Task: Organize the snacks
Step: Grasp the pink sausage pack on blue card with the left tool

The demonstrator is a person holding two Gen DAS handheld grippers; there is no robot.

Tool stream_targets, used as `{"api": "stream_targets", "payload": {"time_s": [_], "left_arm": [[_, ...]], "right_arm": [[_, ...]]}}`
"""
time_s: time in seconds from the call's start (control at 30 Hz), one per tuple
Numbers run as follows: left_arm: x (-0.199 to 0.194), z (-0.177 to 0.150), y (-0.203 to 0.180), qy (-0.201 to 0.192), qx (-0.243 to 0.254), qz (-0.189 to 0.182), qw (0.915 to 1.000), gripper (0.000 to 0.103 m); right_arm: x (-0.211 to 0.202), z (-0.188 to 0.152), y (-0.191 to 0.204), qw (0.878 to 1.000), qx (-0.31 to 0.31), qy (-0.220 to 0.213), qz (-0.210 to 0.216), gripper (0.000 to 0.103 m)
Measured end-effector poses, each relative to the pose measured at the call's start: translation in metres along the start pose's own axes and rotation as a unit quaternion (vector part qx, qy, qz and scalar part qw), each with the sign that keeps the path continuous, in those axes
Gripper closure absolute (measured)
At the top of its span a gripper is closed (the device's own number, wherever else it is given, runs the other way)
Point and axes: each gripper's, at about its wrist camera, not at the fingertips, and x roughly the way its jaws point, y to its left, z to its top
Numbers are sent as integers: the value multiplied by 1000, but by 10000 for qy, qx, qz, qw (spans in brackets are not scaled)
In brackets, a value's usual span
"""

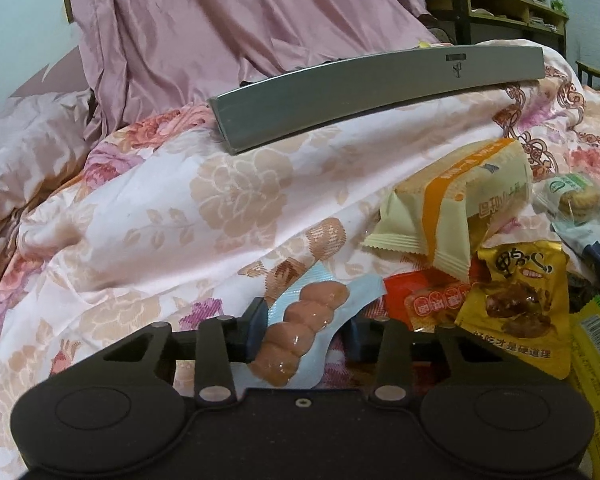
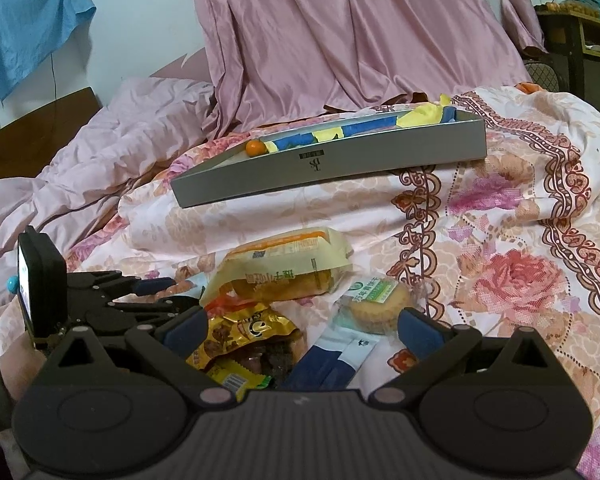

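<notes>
Left wrist: fingers (image 1: 260,322) pinching sausage pack (image 1: 300,336)

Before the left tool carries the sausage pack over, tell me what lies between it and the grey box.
Nothing visible: only bare floral quilt separates the sausage pack in the left tool from the grey box.

Both fisheye cameras ride low over a floral quilt (image 2: 500,240), each looking forward past its own fingers toward a pink curtain (image 1: 228,28). The left view sits close behind a snack pile (image 1: 480,280) at its right edge; the right view looks down on that pile from nearer. Both share the grey box (image 2: 332,168) beyond.
</notes>
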Motion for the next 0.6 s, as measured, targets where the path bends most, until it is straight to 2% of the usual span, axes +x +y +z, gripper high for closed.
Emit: {"api": "stream_targets", "payload": {"time_s": [0.1, 0.33, 0.43, 0.6], "left_arm": [[-2, -1, -1, -12, 29, 44, 10000, 69], [-12, 3, 3, -54, -211, 43, 9998, 76], [-30, 7, 2, -139, -314, 51, 9994, 85], [-70, 7, -16, -274, -348, -98, 9990, 86]], "right_arm": [[0, -1, 1, 10000, -33, 30, 3, 0], [2, 0, -1, 10000, -20, 56, -54, 0], [3, 0, 0, 9999, -74, 80, -95, 0], [10, 1, 1, 9987, -351, 235, -270, 0]]}}
